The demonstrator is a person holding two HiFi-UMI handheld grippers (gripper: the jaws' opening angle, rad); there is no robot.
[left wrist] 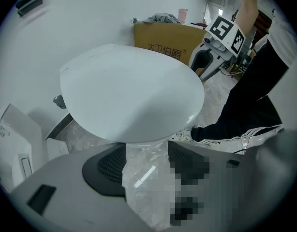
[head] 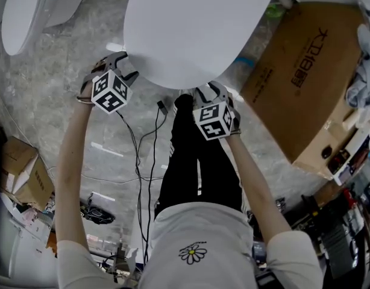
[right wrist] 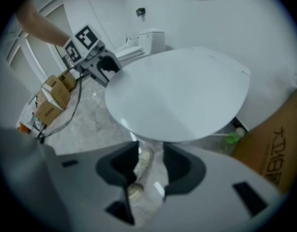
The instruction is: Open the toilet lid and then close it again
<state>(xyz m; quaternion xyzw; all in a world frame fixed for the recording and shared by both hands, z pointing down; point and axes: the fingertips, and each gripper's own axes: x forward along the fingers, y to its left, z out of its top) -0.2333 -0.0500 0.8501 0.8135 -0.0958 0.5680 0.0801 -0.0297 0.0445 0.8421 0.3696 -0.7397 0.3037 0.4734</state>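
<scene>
The toilet lid (head: 197, 29) is a smooth white oval that fills the far middle of the head view. It seems to lie down over the bowl, though no view shows whether it is fully seated. Both grippers sit at its near rim. The left gripper (head: 122, 65) is at the near-left curve and the right gripper (head: 212, 92) is at the near edge, right of centre.

In the left gripper view the jaws stand spread. Only the marbled floor (left wrist: 148, 178) shows between them, and the lid's rim (left wrist: 134, 95) lies just beyond the tips. The right gripper view shows the same: jaws apart, nothing pinched, the lid (right wrist: 182, 95) just ahead.

Neither gripper has hold of the lid yet, so the grip is the weak point. The rim is glossy and rounded, and pads closing too shallowly on it would probably slide off. If one side catches and the other does not, the lid would likely rise crooked and strain its hinge. If it slips free partway up, it would drop and slam.

The cardboard box (head: 305, 77) stands close on the right and could crowd that arm. Cables (head: 143, 149) trail across the floor beside the person's leg (head: 191, 161) and could snag a foot.
</scene>
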